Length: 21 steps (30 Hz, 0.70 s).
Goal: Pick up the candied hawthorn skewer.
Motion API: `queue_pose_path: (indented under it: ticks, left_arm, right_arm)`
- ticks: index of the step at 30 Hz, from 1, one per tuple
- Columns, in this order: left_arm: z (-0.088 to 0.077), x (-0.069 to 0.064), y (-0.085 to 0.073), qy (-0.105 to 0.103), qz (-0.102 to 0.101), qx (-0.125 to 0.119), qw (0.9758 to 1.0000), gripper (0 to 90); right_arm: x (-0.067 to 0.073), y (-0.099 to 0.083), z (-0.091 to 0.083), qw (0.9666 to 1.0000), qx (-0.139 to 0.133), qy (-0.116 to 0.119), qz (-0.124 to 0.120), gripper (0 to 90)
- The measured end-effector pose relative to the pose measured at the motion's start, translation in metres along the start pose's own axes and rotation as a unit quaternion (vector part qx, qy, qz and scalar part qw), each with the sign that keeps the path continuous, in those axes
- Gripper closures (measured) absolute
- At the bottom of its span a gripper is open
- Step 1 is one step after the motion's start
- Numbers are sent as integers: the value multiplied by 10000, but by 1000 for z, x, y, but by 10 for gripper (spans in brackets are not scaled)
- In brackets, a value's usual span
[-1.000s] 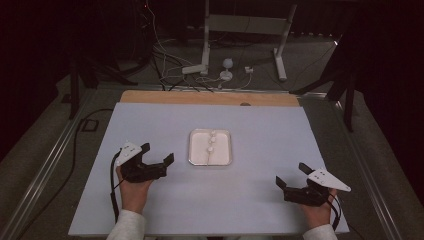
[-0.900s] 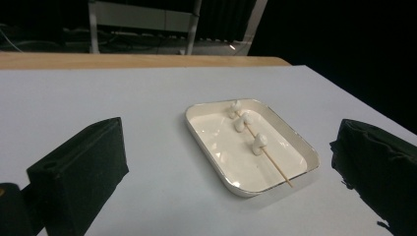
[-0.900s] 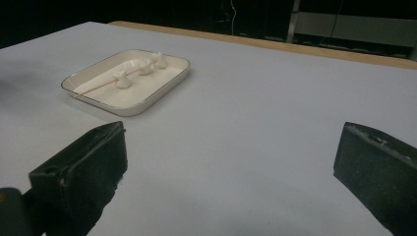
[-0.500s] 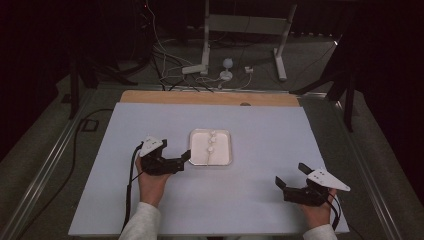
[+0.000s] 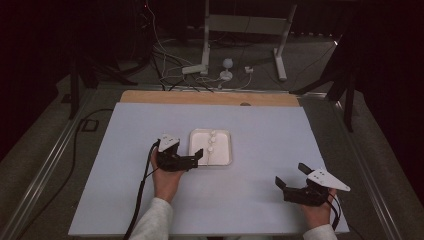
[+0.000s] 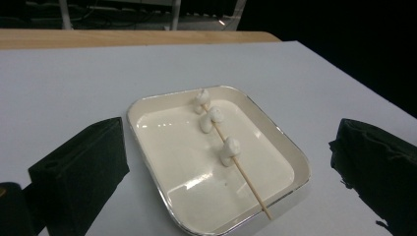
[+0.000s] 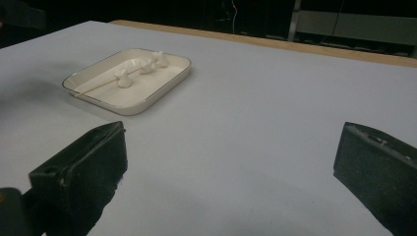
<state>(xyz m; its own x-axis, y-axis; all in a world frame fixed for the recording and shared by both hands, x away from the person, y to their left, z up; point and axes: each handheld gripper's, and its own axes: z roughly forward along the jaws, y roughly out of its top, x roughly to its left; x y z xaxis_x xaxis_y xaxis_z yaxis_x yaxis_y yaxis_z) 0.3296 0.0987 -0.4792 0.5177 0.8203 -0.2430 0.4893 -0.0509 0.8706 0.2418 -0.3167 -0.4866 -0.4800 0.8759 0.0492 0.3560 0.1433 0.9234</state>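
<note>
- closing in on the skewer (image 6: 236, 164), the left gripper (image 5: 196, 159) sits at the left edge of the tray (image 5: 224, 159), jaws spread wide and empty.
- the right gripper (image 5: 289, 183) rests well apart near the surface's (image 5: 270, 130) front right corner, jaws also spread, holding nothing.
- the skewer lies slanted inside the tray, its bare end resting on the near rim.
- judging by this, the step is the approach; the next move likely calls for lowering onto the thin stick's bare end and pinching it without tipping the tray.
- the tray is a shallow, glossy cream rectangle with rounded corners; three small white lumps (image 6: 229, 150), soft-looking, are threaded on the slender pale wooden stick; the surface is matte pale grey.
</note>
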Motion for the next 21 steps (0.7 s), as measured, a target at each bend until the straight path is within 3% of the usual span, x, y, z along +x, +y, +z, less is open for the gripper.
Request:
queue_pose_path:
  ticks: [13,21]
  left_arm:
    - [34,-12,-14,-42,48,484,9988,15]
    - [52,-19,-18,-225,-262,917,9952,45]
  right_arm:
    - [-1,0,0,10000,0,7,28,0]
    - [-1,0,0,10000,-3,17,74,0]
